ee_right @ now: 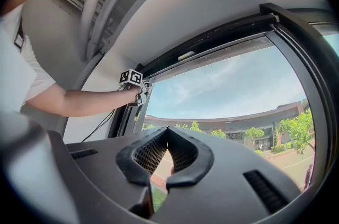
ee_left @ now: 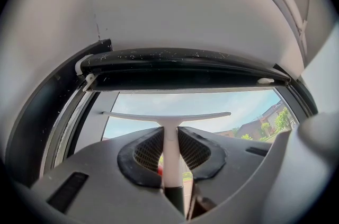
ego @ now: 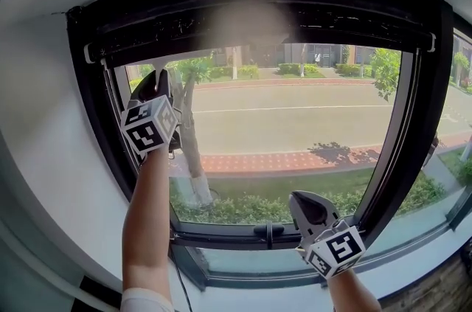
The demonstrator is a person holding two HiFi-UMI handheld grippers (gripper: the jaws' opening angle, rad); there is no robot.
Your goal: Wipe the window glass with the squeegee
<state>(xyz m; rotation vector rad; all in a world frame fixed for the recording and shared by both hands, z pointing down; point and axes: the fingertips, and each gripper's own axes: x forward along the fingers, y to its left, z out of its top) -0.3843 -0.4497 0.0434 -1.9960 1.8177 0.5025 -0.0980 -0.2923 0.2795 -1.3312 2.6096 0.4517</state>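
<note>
A white T-shaped squeegee [ee_left: 168, 135] stands upright in my left gripper [ee_left: 169, 130], which is shut on its handle. Its blade [ee_left: 167, 115] lies level near the top of the window glass [ee_left: 212, 106], just under the black upper frame [ee_left: 180, 66]. In the head view my left gripper [ego: 155, 85] is raised at the glass's upper left corner, and the squeegee is hidden behind it. My right gripper [ego: 300, 198] hangs low at the right, near the bottom of the glass [ego: 295, 126]. Its jaws meet at the tips with nothing between them [ee_right: 167, 131].
The black window frame [ego: 413, 133] surrounds the pane, with a black handle [ego: 271, 231] on the bottom rail. A white wall [ego: 44, 156] curves round the left side. A cable [ego: 181, 288] hangs below the left arm. Outside are a road, trees and hedges.
</note>
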